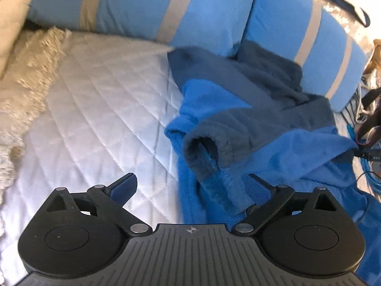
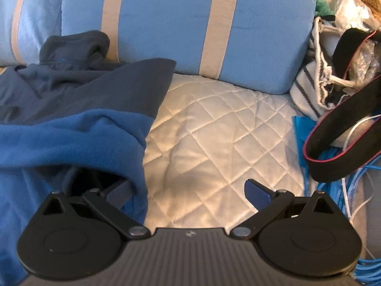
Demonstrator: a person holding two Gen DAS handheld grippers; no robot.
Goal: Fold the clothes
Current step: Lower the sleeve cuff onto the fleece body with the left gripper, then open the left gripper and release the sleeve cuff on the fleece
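— Where's the fleece now?

— On the quilted bedspread (image 2: 214, 128), heaped against the blue striped pillows (image 2: 166, 19); the two-tone fleece garment (image 1: 238, 109), bright blue below and slate blue above, lies rumpled, one cuffed sleeve (image 1: 204, 147) curled over the front; it isn't a flat, squared stack, though whether it's mid-fold or just dropped there I can't say.

— And the tools?

— Both spread wide, nothing pinched; the left gripper (image 1: 190, 188) hangs over the garment's near edge, one finger above bare quilt and the other above blue fleece; the right gripper (image 2: 188, 190) sits at the garment's other side, and its left finger (image 2: 119, 193) is tucked under a drooping flap of the bright blue, so cloth drapes on it without being held.

— What worries you?

— That flap; if the right jaws close as they stand, I'd guess they catch one loose layer and drag it into a bunch; fleece is thick and clings to itself, so the sleeve may stay trapped inside any fold; and there's a black strap (image 2: 333, 143) and a tangle of blue cables (image 2: 333, 186) just off the quilt's edge, near enough to snag a wide swing.
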